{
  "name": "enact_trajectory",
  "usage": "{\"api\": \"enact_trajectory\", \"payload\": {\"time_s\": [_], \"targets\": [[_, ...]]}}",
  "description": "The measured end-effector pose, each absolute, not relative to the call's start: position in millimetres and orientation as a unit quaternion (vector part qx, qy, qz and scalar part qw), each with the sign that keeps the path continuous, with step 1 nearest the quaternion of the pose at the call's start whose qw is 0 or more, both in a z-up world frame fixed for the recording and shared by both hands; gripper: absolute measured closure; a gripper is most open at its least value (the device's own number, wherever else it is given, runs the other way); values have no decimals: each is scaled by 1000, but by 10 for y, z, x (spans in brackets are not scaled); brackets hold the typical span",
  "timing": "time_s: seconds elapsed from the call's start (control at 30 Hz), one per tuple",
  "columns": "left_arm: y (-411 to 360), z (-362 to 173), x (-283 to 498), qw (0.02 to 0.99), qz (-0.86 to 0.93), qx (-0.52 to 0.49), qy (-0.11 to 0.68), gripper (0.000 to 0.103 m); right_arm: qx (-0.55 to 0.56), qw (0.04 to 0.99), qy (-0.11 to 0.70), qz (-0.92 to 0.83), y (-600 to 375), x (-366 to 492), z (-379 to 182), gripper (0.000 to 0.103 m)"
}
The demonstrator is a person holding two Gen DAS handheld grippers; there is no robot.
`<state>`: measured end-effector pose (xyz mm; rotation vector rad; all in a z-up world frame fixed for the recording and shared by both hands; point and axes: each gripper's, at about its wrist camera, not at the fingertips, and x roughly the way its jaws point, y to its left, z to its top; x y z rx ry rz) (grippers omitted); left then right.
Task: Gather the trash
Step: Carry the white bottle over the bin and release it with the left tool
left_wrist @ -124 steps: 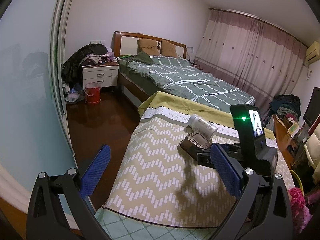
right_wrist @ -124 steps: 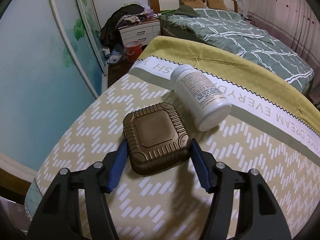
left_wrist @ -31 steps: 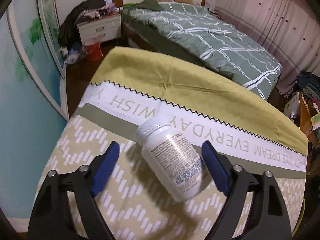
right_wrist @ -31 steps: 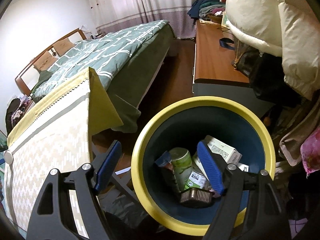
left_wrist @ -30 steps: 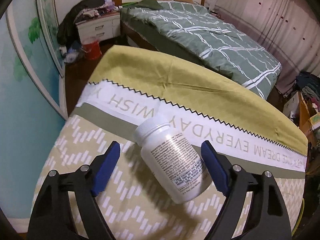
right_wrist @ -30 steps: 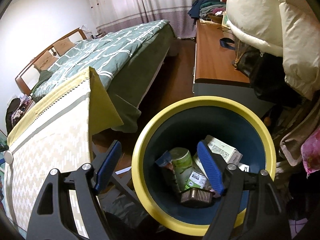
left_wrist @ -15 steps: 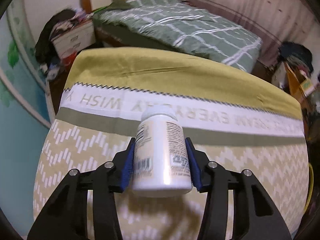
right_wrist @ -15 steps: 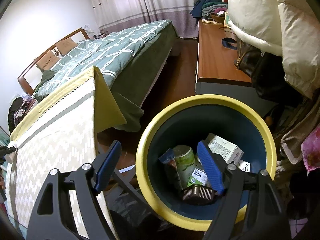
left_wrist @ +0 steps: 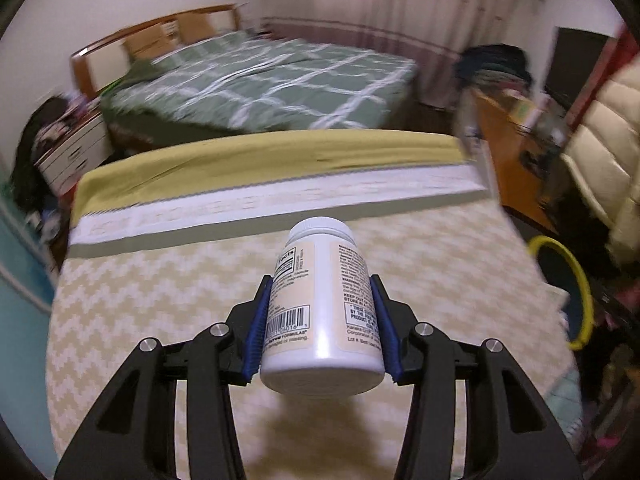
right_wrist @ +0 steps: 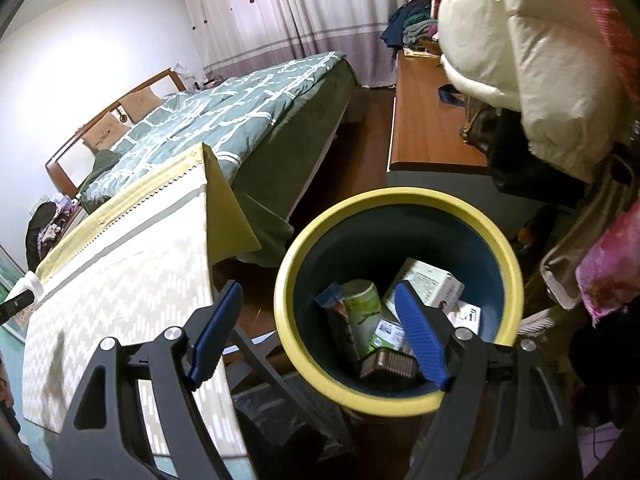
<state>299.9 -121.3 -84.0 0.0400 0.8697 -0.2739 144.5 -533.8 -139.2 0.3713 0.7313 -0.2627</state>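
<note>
A white pill bottle (left_wrist: 322, 312) with a printed label is clamped between the blue pads of my left gripper (left_wrist: 320, 332), held above the zigzag-patterned cloth on the table (left_wrist: 160, 320). The bottle's cap points away from me. At the right edge of that view shows the yellow rim of the bin (left_wrist: 576, 280). My right gripper (right_wrist: 320, 332) hangs open over the near-left rim of the yellow-rimmed dark blue bin (right_wrist: 496, 240), nothing between its fingers. Inside the bin lie a brown square box (right_wrist: 386, 364), a green can (right_wrist: 362, 308) and a white carton (right_wrist: 430, 284).
The cloth-covered table (right_wrist: 120, 280) stands left of the bin, its corner close to the rim. A bed with a green checked cover (right_wrist: 224, 120) lies behind. A wooden desk (right_wrist: 424, 128) and a cream padded jacket (right_wrist: 540, 40) crowd the right side.
My left gripper closed on the pill bottle, lifted it off the cloth and swung right, bringing the bin's rim into its view. The right gripper drifted slightly, still open over the bin.
</note>
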Motion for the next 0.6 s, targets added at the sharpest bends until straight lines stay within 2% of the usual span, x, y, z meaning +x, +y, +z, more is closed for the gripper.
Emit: {"api": "enact_trajectory", "payload": {"time_s": [0.33,0.6], "targets": [[-2683,-469,2337,874,-288,73,385,56,194,909,339,-145,-5570,978,-1346,29],[-3846,-565,2236,834,-369,113,395,56,212,905,330,-167,-5824,629,-1370,29]]}}
